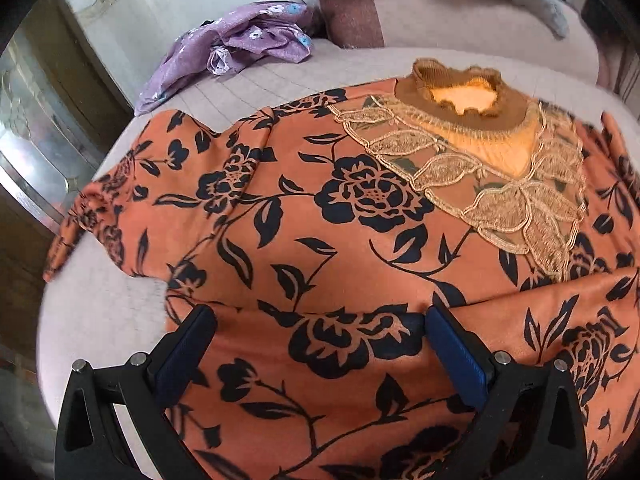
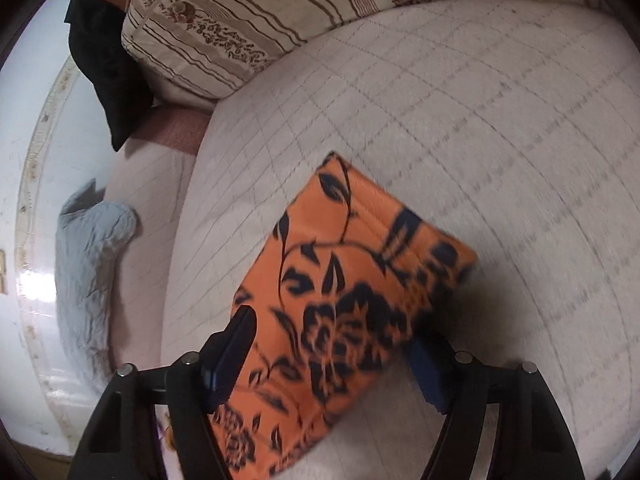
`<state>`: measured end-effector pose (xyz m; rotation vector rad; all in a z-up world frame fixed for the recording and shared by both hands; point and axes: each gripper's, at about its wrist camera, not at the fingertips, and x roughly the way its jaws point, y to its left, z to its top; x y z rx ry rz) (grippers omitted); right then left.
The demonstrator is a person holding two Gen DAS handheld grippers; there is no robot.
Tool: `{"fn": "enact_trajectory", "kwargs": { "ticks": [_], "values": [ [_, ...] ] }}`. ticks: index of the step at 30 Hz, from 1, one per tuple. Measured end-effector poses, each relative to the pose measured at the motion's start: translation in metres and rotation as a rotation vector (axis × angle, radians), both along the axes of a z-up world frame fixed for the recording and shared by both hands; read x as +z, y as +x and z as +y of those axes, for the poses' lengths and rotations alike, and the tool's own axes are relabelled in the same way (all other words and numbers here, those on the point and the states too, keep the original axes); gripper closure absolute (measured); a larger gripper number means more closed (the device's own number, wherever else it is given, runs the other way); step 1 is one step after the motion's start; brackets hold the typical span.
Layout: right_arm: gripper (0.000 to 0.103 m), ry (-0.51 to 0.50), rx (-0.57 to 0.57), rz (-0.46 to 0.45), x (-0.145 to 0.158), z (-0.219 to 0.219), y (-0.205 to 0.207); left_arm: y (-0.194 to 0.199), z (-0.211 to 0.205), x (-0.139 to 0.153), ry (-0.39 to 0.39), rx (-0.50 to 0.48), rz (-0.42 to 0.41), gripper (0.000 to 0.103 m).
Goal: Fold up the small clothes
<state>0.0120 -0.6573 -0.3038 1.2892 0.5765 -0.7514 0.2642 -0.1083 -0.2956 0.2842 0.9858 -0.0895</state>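
The left gripper (image 1: pixel 318 316) is held wide open over the orange flowered top (image 1: pixel 320 240), which is spread on the pale quilted bed (image 1: pixel 100 308). The right gripper (image 2: pixel 332 344) is also parted, and the top's sleeve (image 2: pixel 344 280) lies between its fingers; whether it is pressed cannot be told. A purple garment (image 1: pixel 240 44) is seen behind, and a striped pillow (image 2: pixel 240 20).

We see the blouse (image 1: pixel 340 240) spread flat on the bed (image 1: pixel 248 76), collar at the far end, one sleeve (image 1: pixel 100 216) trailing off left. A crumpled garment (image 1: pixel 240 44) sits behind it to the left. In the right wrist view a pillow (image 2: pixel 248 12) lies at the bed's far edge.
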Motion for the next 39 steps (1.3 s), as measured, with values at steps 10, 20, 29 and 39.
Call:
{"fn": "enact_trajectory", "kwargs": {
  "ticks": [10,20,29,39],
  "values": [
    [0.097,-0.365,0.114,-0.066,0.07,0.039,0.018,-0.001,0.017,-0.008,-0.144,0.054,0.101,0.0],
    [0.097,-0.68,0.406,-0.295,0.24,0.175,0.121,0.021,0.08,0.048,-0.18,0.179,-0.046,0.0],
    [0.097,-0.625,0.728,-0.399,0.266,0.359,0.207,0.037,0.179,0.071,-0.146,0.428,-0.163,0.0],
    [0.065,-0.386,1.105,-0.19,0.128,0.509,0.305,0.049,0.237,0.061,-0.234,0.576,-0.119,0.0]
  ]
}}
